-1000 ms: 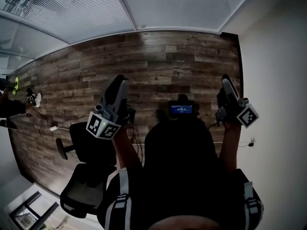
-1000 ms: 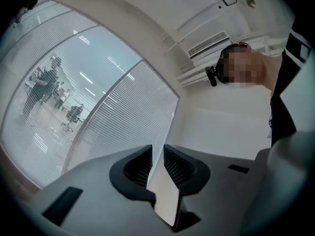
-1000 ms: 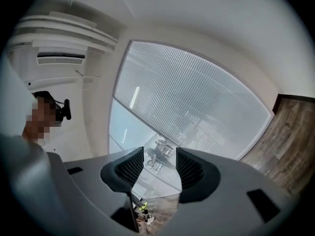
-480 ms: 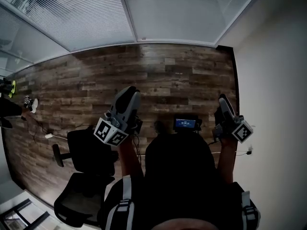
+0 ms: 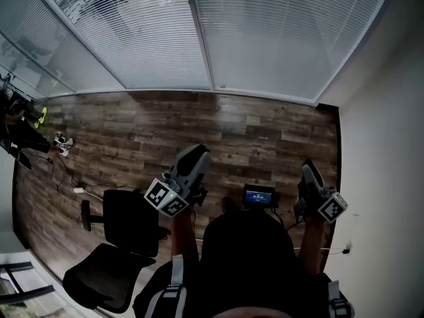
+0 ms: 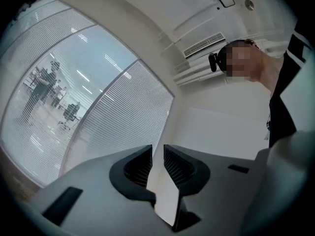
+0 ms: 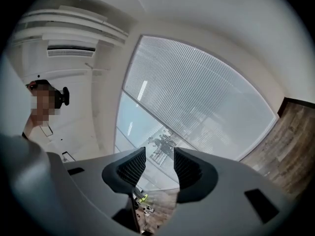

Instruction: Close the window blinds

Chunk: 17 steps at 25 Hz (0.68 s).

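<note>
Currently, a black chair (image 5: 109,240) sits near left. Left gripper (image 6: 157,154): jaws slightly apart, nothing between them. Window blinds (image 5: 278,38) hang along the far wall, beyond the wood floor (image 5: 132,131), well apart from both grippers. Right gripper (image 7: 160,162): jaws wider apart, just been closing, nothing between.

A black office chair (image 5: 126,224) stands on the dark plank floor (image 5: 132,124).
</note>
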Tool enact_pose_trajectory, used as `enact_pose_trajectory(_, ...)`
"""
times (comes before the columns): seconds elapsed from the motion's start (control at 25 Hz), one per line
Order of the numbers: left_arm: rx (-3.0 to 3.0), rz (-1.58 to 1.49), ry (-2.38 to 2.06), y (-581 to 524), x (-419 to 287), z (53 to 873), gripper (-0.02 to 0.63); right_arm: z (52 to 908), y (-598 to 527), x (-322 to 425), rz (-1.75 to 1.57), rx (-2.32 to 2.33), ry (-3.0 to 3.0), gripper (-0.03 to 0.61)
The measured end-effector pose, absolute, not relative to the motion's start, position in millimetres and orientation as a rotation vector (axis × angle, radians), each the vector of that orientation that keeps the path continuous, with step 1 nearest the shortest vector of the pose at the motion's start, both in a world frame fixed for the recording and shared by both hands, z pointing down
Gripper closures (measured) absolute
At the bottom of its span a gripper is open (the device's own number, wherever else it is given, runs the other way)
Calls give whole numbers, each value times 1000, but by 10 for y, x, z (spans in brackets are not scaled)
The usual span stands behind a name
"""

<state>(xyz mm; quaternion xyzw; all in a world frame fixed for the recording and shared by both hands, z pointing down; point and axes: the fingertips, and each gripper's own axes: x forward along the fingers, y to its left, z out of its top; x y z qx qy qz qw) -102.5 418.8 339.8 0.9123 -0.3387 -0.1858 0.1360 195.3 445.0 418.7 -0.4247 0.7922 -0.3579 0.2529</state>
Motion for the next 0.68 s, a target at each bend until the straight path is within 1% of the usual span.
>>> enact_pose_trajectory(0.32,2652,-509,-964,4245,-733,3372,532,4087,4506,2154,-954,-1115,2130,393)
enact_pose_trajectory(0.68,2640,-494,-976,4275,-606,3419,532,4352,4582,2378,-951,-1123,2170,393)
